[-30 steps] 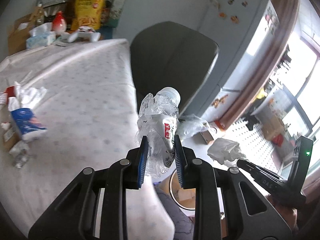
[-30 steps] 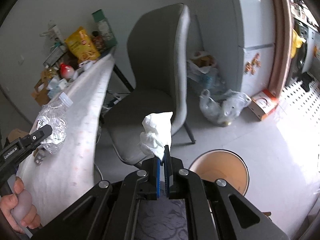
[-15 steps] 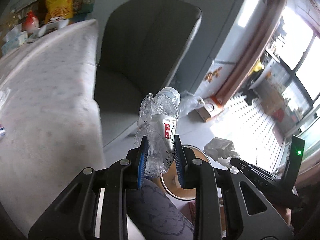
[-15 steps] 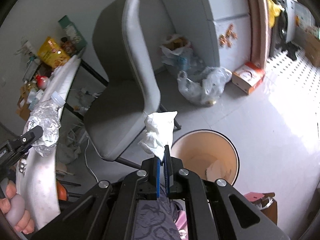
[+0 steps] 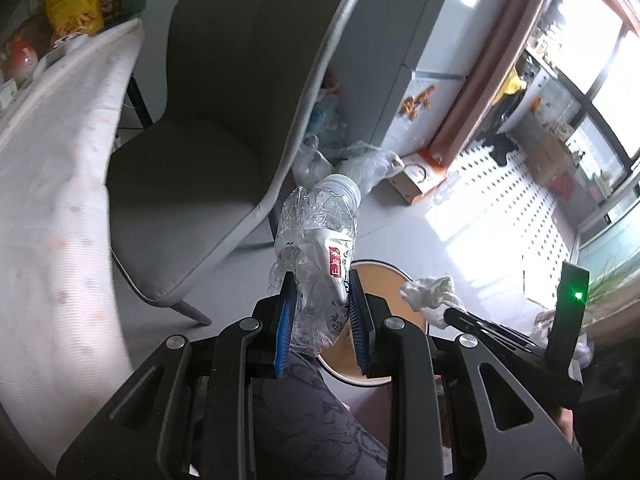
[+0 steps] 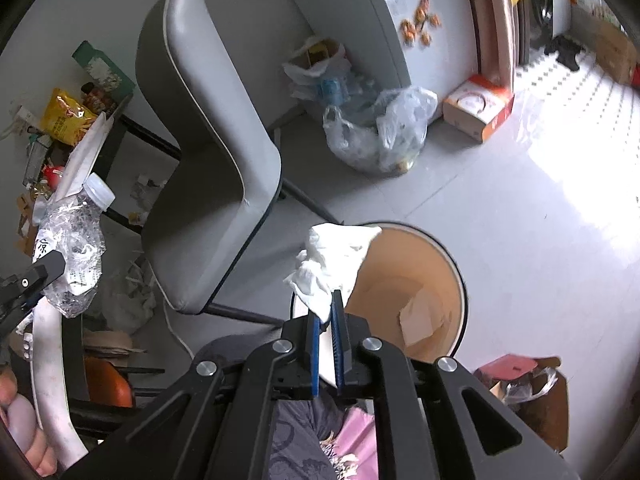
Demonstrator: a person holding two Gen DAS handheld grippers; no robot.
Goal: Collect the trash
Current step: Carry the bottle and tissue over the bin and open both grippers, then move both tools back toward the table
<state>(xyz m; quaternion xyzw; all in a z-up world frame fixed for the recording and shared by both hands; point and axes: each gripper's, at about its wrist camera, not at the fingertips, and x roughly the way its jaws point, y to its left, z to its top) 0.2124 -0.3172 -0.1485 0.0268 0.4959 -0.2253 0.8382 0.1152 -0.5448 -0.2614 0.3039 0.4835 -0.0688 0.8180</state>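
My left gripper is shut on a crushed clear plastic bottle with a white cap and red label; the bottle also shows in the right wrist view. My right gripper is shut on a crumpled white tissue, which also shows in the left wrist view. A round tan trash bin stands open on the floor just beyond and below both grippers; in the left wrist view its rim lies behind the bottle. A scrap of cardboard lies inside it.
A grey chair stands left of the bin, beside the cloth-covered table. Plastic bags and a small box lie on the floor by the fridge. My patterned trouser leg is below the grippers.
Both grippers have swung away from the table and down toward the floor. The bin now sits larger and closer beneath them. Bottle and tissue stay held.
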